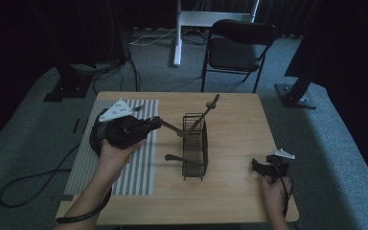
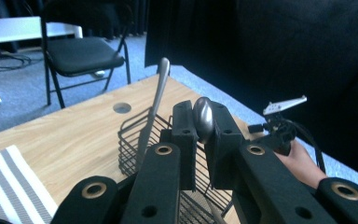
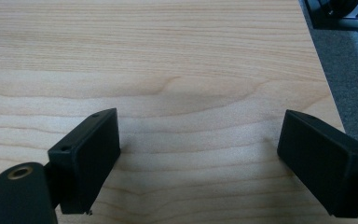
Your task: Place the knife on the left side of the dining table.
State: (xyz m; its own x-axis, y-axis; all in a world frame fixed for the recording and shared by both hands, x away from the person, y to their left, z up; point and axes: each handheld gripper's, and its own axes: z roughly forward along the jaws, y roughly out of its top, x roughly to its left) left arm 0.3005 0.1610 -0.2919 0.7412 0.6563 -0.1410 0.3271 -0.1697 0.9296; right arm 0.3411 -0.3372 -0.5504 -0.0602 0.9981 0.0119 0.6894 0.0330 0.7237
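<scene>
A black wire basket [image 1: 195,146] stands mid-table, and one metal utensil [image 1: 206,111] leans upright in it. At the basket's left side, the handle of another utensil [image 1: 173,157] lies low. My left gripper [image 1: 154,123] hovers over the striped mat, shut on a third metal utensil [image 1: 171,128] that reaches toward the basket's rim. In the left gripper view its rounded handle end [image 2: 203,117] sits clamped between the jaws of the left gripper [image 2: 203,128], with the basket [image 2: 135,140] just beyond. My right gripper [image 1: 261,166] rests open near the table's right front, and the right gripper [image 3: 198,158] holds nothing over bare wood.
A grey-and-white striped mat [image 1: 139,167] covers the left part of the wooden table [image 1: 235,124]. A black folding chair [image 1: 237,45] and a white stand leg [image 1: 177,33] are behind the table. The table's right edge [image 3: 328,93] is close to the right gripper.
</scene>
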